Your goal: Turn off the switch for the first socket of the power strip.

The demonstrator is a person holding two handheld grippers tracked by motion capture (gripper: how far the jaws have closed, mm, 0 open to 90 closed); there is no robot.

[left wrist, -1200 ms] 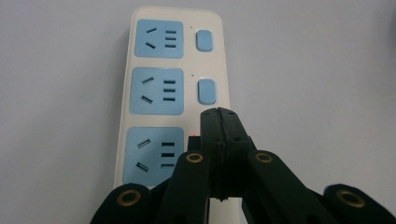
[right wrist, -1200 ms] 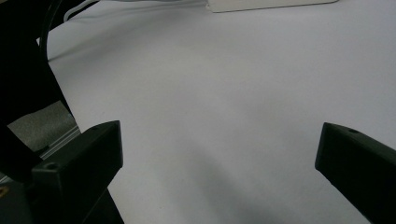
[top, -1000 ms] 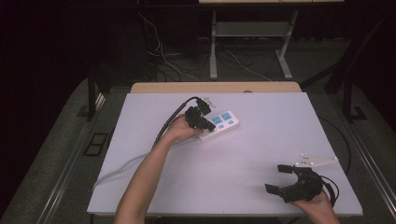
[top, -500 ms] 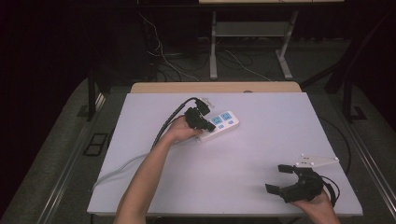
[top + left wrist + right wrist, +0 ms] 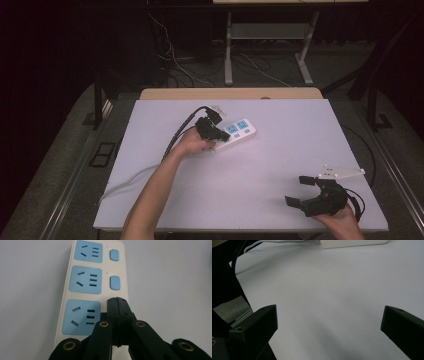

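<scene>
A white power strip (image 5: pixel 239 131) with blue sockets and blue switches lies at the table's middle back. My left gripper (image 5: pixel 225 136) is shut with nothing between its jaws. In the left gripper view its joined tips (image 5: pixel 117 300) rest on the strip (image 5: pixel 85 285) beside the nearest socket, where they hide the nearest switch. Two blue switches (image 5: pixel 114 282) show farther along. My right gripper (image 5: pixel 296 190) stands open over bare table near the front right corner. In the right gripper view its gap (image 5: pixel 329 322) is wide and empty, with the strip (image 5: pixel 354 243) far off at the top edge.
The strip's white cable (image 5: pixel 125 180) runs to the table's left front edge. A black cable (image 5: pixel 177 135) trails from the left gripper. A wooden board (image 5: pixel 230 93) lines the table's (image 5: pixel 300 140) far edge, with metal frame legs (image 5: pixel 229 50) behind it.
</scene>
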